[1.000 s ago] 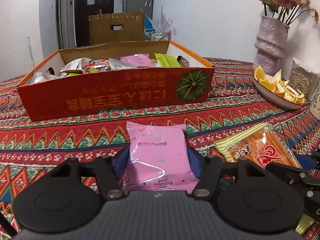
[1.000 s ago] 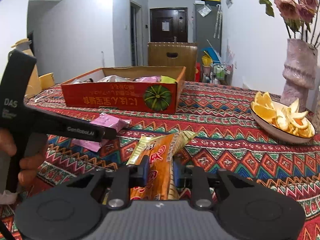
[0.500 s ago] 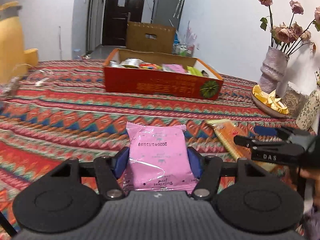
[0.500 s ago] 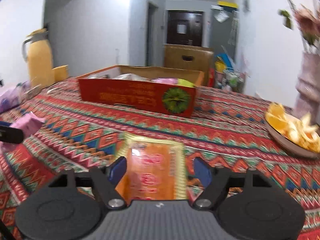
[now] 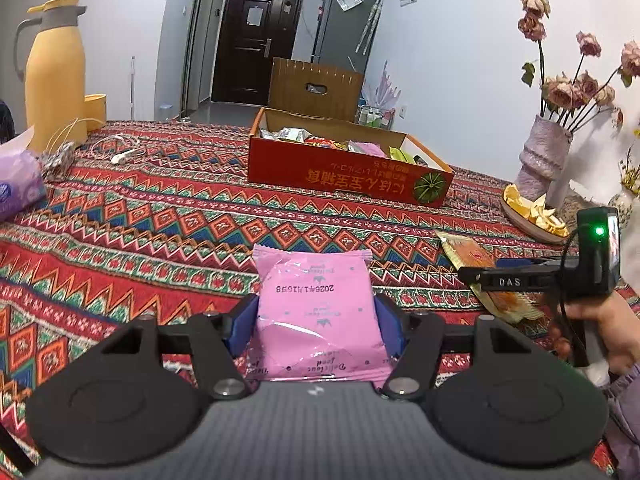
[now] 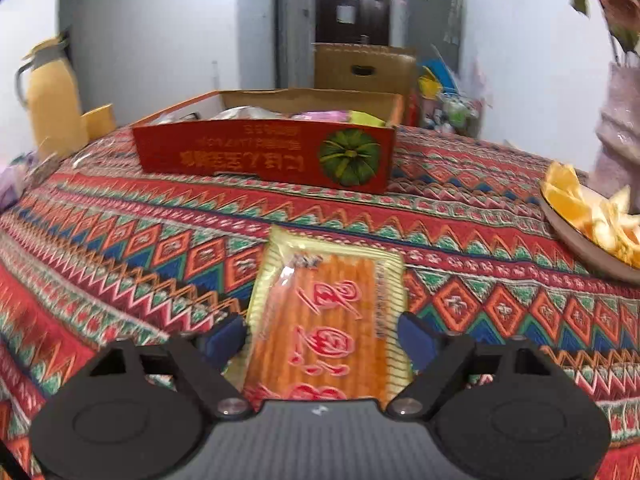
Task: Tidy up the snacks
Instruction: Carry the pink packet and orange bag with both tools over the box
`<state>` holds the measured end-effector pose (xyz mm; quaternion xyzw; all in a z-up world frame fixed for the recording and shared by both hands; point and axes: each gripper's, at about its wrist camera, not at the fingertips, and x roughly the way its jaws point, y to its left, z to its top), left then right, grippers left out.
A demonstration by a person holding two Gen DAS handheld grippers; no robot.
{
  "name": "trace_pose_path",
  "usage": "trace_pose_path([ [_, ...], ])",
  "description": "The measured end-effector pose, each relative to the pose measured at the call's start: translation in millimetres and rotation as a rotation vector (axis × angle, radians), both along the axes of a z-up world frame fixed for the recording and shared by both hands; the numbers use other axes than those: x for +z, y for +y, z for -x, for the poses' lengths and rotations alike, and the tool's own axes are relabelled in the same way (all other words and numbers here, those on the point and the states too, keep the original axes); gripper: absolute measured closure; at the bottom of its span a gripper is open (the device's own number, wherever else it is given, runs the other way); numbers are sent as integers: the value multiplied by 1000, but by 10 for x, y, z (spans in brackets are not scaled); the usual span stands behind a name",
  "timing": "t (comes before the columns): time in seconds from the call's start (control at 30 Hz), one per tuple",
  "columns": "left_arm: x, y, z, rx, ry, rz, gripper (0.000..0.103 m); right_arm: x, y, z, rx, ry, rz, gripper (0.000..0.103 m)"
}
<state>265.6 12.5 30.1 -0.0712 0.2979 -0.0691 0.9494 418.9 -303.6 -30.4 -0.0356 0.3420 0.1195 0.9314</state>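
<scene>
My left gripper (image 5: pixel 316 320) is shut on a pink snack packet (image 5: pixel 316 312) and holds it above the patterned tablecloth. My right gripper (image 6: pixel 324 340) is shut on an orange snack packet (image 6: pixel 328 320) with a yellow striped border; the packet also shows in the left wrist view (image 5: pixel 476 264), beside the right gripper (image 5: pixel 476 276). The red cardboard box (image 5: pixel 344 176) with several snacks inside sits farther back on the table; it also shows in the right wrist view (image 6: pixel 264 156), straight ahead.
A plate of orange peels (image 5: pixel 532 216) and a vase of dried flowers (image 5: pixel 540 160) stand at the right. A yellow thermos (image 5: pixel 56 68), a yellow cup (image 5: pixel 96 110), a purple tissue pack (image 5: pixel 16 184) and cables lie at the left.
Both grippers have drawn back from the box with their packets. The right gripper's jaws have widened, with the orange packet now lying flat between them instead of pinched edge-on.
</scene>
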Motion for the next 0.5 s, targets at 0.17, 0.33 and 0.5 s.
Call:
trace_pose_path([
  [0.17, 15, 123, 226, 4, -17, 21, 45, 86, 252, 180, 33, -10, 143, 67],
  [0.33, 47, 212, 494, -23, -61, 35, 47, 128, 390, 698, 56, -15, 109, 69],
  [0.5, -39, 223, 646, -50, -48, 32, 25, 205, 526, 1477, 59, -52, 66, 69],
])
